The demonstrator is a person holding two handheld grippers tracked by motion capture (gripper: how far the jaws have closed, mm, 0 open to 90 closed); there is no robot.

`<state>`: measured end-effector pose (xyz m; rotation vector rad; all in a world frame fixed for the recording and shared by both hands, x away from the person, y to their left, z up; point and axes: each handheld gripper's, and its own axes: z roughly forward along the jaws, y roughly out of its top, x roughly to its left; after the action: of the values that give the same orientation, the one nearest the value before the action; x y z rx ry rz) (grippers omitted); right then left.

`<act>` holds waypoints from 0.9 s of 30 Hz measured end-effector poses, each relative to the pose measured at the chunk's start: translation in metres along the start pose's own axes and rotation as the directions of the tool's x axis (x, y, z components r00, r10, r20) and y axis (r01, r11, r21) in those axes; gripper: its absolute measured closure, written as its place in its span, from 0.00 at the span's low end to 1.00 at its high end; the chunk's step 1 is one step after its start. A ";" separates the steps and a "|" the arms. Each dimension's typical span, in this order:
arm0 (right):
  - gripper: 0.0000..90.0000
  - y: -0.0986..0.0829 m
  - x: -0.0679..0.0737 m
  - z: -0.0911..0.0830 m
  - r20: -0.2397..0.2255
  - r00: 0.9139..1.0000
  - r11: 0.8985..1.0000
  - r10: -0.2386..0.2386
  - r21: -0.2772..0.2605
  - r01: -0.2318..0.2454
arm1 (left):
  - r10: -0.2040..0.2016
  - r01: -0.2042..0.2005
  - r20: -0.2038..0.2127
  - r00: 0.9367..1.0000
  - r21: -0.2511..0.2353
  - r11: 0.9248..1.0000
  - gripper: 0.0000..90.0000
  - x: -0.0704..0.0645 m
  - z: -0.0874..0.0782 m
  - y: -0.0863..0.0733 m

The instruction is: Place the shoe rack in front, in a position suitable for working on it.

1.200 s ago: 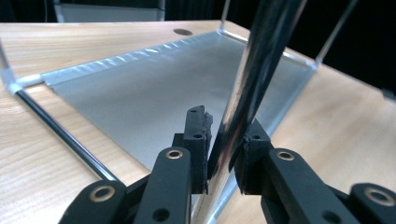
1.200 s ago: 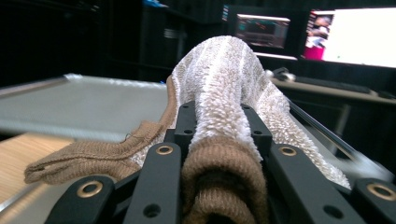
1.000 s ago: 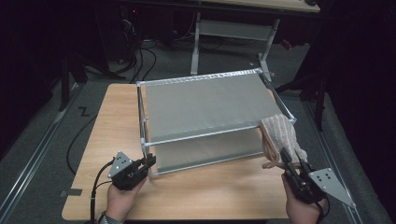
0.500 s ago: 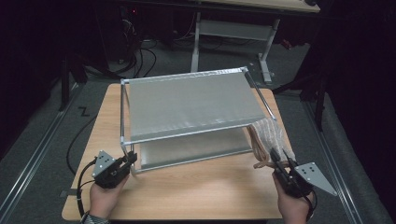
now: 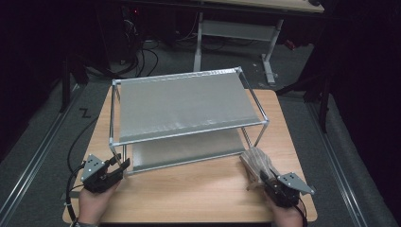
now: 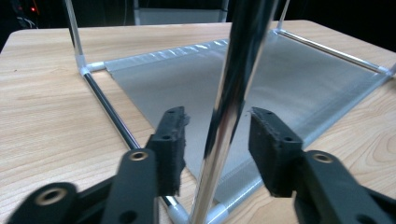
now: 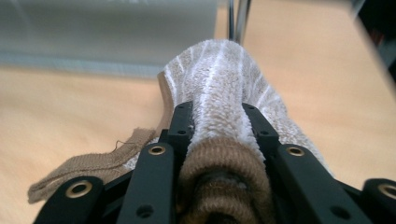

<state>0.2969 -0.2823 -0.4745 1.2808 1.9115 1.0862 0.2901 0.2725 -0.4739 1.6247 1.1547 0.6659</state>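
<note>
A two-tier metal rack [image 5: 184, 106] with grey fabric shelves stands on the wooden table [image 5: 198, 198]. At its front left corner my left gripper [image 5: 120, 165] is open. In the left gripper view its jaws [image 6: 217, 130] stand on either side of the rack's chrome leg [image 6: 233, 70], with a gap on both sides. Near the rack's front right leg my right gripper [image 5: 264, 177] is shut on a beige striped towel [image 5: 255, 161]. In the right gripper view the rolled towel [image 7: 219, 79] bulges out past the right gripper [image 7: 217, 116], and a brown hem trails left on the table.
The rack's lower shelf [image 6: 289, 79] lies close to the tabletop. Bare wood runs along the front edge between my hands. Behind the table stands another desk with white legs [image 5: 236, 30], and cables [image 5: 137, 54] lie on the dark floor.
The rack has shifted left across the table. Both grippers moved left with it, and the towel came down and left toward the front right leg.
</note>
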 end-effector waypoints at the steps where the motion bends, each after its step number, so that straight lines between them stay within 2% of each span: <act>1: 0.75 -0.004 -0.001 0.003 -0.001 1.000 1.000 0.003 0.027 -0.003 | -0.001 0.001 0.003 1.000 -0.007 1.000 0.60 0.000 0.000 -0.002; 2: 0.74 -0.008 -0.003 0.006 -0.003 1.000 0.998 0.003 0.066 -0.003 | -0.007 0.007 0.003 1.000 -0.011 1.000 0.60 0.000 0.000 -0.002; 5: 0.70 -0.015 -0.007 0.007 -0.004 1.000 0.993 0.023 0.112 -0.023 | -0.044 0.044 0.011 0.999 -0.031 0.999 0.58 0.002 0.001 -0.002; 6: 0.66 -0.017 -0.007 0.005 -0.010 0.999 0.992 0.032 0.123 -0.030 | -0.043 0.043 0.013 0.999 -0.028 0.999 0.57 0.001 0.002 -0.002; 9: 0.46 -0.019 -0.006 -0.001 -0.022 0.999 0.992 0.042 0.120 -0.039 | -0.032 0.032 0.008 0.999 -0.026 0.999 0.54 -0.002 0.007 0.000; 11: 0.40 -0.018 -0.005 -0.005 -0.016 0.999 0.993 0.040 0.110 -0.038 | -0.027 0.027 0.008 1.000 -0.025 0.999 0.53 -0.003 0.009 0.001; 12: 0.38 -0.017 -0.005 -0.007 -0.013 0.999 0.993 0.047 0.105 -0.045 | -0.021 0.021 0.007 1.000 -0.021 1.000 0.53 -0.004 0.010 0.001; 15: 0.36 -0.006 -0.003 -0.014 -0.007 1.000 0.997 0.023 0.069 -0.023 | -0.010 0.010 -0.008 1.000 -0.012 1.000 0.53 -0.006 0.010 0.000; 17: 0.37 0.005 -0.001 -0.016 -0.014 1.000 0.999 0.007 0.044 -0.006 | -0.018 0.018 -0.011 1.000 -0.019 1.000 0.53 -0.006 0.008 0.000; 21: 0.37 0.030 -0.004 -0.001 -0.006 1.000 0.997 -0.015 0.073 0.015 | -0.014 0.014 -0.022 1.000 -0.027 1.000 0.54 -0.007 0.003 0.001; 24: 0.36 0.039 -0.010 0.023 -0.008 1.000 0.991 0.003 0.137 -0.002 | 0.000 -0.002 -0.028 1.000 -0.040 0.999 0.61 -0.006 -0.001 0.001; 27: 0.35 0.032 -0.010 0.043 -0.004 1.000 0.973 0.020 0.231 -0.019 | 0.011 -0.012 -0.039 0.999 -0.034 0.999 0.64 -0.006 -0.002 0.002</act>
<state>0.3502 -0.2721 -0.4676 1.4242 2.0825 0.8975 0.2865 0.2676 -0.4706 1.5973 1.1569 0.7236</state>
